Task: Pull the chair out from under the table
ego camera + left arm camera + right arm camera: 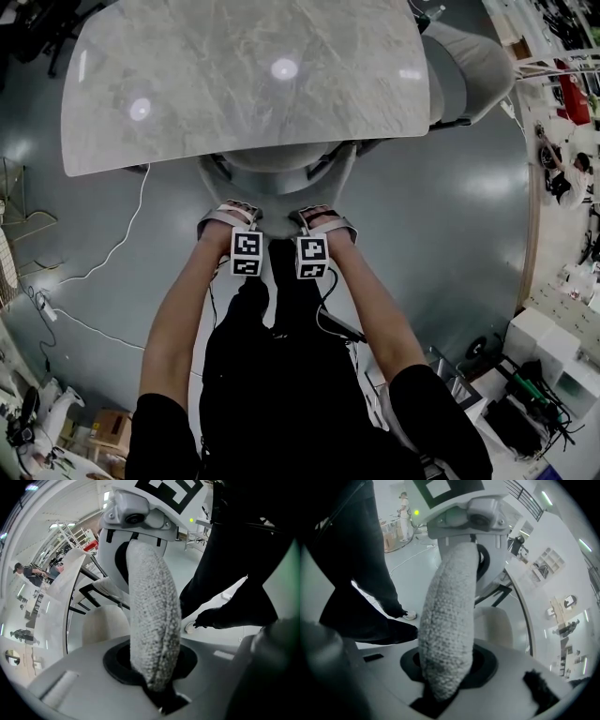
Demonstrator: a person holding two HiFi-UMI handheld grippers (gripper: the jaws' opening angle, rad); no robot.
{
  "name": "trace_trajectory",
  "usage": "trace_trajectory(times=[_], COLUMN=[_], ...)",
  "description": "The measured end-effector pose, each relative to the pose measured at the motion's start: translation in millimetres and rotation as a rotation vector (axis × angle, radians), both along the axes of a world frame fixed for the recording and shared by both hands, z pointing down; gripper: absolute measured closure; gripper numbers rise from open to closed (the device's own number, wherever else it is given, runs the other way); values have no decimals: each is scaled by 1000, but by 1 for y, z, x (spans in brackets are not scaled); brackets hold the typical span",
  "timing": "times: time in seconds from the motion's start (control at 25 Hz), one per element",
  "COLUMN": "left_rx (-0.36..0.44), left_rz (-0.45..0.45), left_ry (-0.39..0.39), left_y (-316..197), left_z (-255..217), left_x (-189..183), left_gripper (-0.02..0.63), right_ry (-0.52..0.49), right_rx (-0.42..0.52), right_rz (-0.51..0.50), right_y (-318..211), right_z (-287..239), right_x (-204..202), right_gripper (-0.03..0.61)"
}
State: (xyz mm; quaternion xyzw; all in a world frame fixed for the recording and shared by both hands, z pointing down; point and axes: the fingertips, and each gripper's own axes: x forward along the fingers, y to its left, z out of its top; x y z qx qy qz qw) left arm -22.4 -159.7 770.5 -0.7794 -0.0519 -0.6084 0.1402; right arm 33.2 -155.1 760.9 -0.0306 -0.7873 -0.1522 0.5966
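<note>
A chair with a pale grey boucle backrest (277, 180) stands tucked under the marble table (234, 75); its seat is hidden under the tabletop. My left gripper (228, 218) and right gripper (324, 221) sit side by side on the top edge of the backrest, both pointing steeply down. In the left gripper view the backrest edge (153, 620) runs up between the jaws of my left gripper (158, 688), which is shut on it. The right gripper view shows the same edge (447, 630) clamped in my right gripper (440, 688). The pale seat (494, 625) shows beyond.
A second grey chair (473, 66) stands at the table's far right corner. White cables (103, 262) trail over the grey floor at left. White boxes and equipment (548, 361) crowd the right side. The person's dark trousers (281, 375) are right behind the chair.
</note>
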Motion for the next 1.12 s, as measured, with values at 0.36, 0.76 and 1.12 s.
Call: trace_trajectory(times=[0.36,0.76,1.12], left_rx=[-23,-20,-27], left_rz=[-16,0,14], left_ry=[-2,-4,-4], left_y=[22,42,67], left_z=[-1,-1,1], left_x=[-3,-7,-11], left_gripper=[543,543,543], right_ry=[0,1,1], right_rx=[-15,-18,-20], right_rz=[-8,13,30], right_y=[21,43,69], right_z=[-1,-1,0], right_x=[-2,-7,-11], right_gripper=[477,476,476])
